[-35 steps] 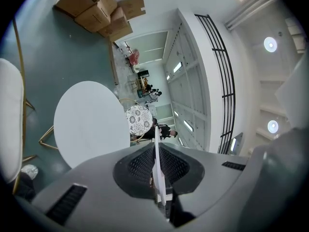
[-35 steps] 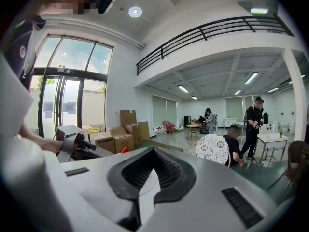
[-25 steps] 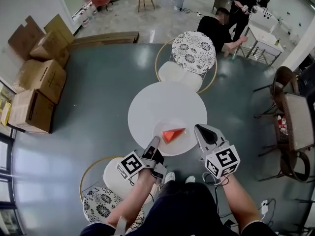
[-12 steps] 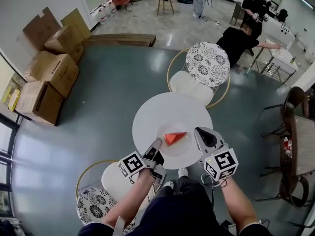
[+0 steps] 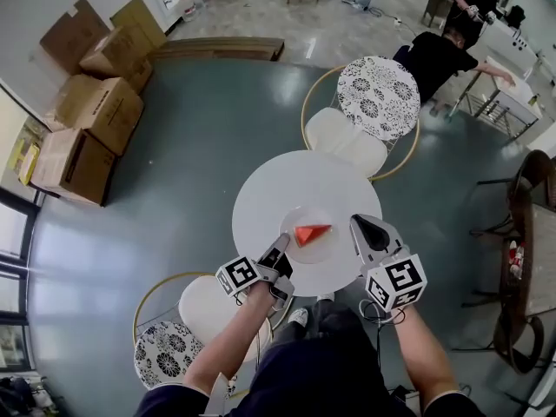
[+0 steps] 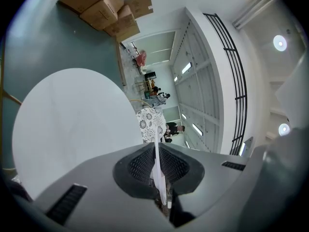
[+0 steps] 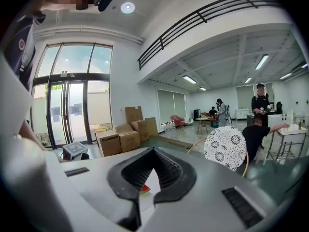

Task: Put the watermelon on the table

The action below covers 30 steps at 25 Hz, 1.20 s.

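A red wedge of watermelon [image 5: 311,233] lies on a clear plate [image 5: 295,219] on the round white table [image 5: 269,189], toward its near edge. At the plate's near-left rim my left gripper [image 5: 282,244] is shut on that rim. In the left gripper view the rim shows as a thin white edge [image 6: 157,170] pinched between the jaws [image 6: 156,146]. My right gripper [image 5: 358,222] hovers just right of the plate, apart from it, its tips together [image 7: 153,151] and nothing between them. Through the gap below them shows a sliver of watermelon [image 7: 145,189].
Two round chairs with flowered backs stand at the table, one on the far side [image 5: 375,94] and one at the near left [image 5: 174,354]. Cardboard boxes [image 5: 87,120] are stacked at the left wall. People work at a bench [image 5: 452,50] at the far right.
The head camera has drifted, so the whole scene sits slightly differently in the view. The plate, the watermelon and both grippers keep the same places relative to the table.
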Each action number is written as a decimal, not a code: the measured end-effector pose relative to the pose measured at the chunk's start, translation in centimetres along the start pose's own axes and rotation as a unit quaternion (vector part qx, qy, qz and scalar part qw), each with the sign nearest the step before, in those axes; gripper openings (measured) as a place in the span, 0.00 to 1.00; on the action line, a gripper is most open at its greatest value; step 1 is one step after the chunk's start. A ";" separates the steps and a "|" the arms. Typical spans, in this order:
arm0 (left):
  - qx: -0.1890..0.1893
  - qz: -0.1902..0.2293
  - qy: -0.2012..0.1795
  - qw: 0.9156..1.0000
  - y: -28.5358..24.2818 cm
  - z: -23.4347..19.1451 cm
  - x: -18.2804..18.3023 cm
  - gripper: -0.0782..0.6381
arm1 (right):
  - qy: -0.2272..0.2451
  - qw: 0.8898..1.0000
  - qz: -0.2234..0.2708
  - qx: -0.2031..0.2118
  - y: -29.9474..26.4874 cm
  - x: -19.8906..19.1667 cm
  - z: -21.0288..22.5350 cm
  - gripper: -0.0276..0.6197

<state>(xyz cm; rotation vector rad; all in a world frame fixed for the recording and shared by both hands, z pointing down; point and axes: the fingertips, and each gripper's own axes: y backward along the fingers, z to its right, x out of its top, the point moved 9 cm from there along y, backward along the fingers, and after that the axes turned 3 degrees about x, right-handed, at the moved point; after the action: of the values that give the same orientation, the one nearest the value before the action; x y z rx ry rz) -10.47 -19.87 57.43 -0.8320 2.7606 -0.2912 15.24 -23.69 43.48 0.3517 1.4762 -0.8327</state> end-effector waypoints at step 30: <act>0.082 -0.042 0.010 0.996 -6.4 -9.5 -0.6 0.13 | -0.028 0.997 -0.061 -0.031 -1.5 -4.1 1.7 0.05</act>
<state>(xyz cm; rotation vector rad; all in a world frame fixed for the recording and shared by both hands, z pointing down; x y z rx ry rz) -9.38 -23.61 68.17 -0.9069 2.6787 -0.5373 15.90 -24.76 47.98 0.1913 1.4793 -0.8838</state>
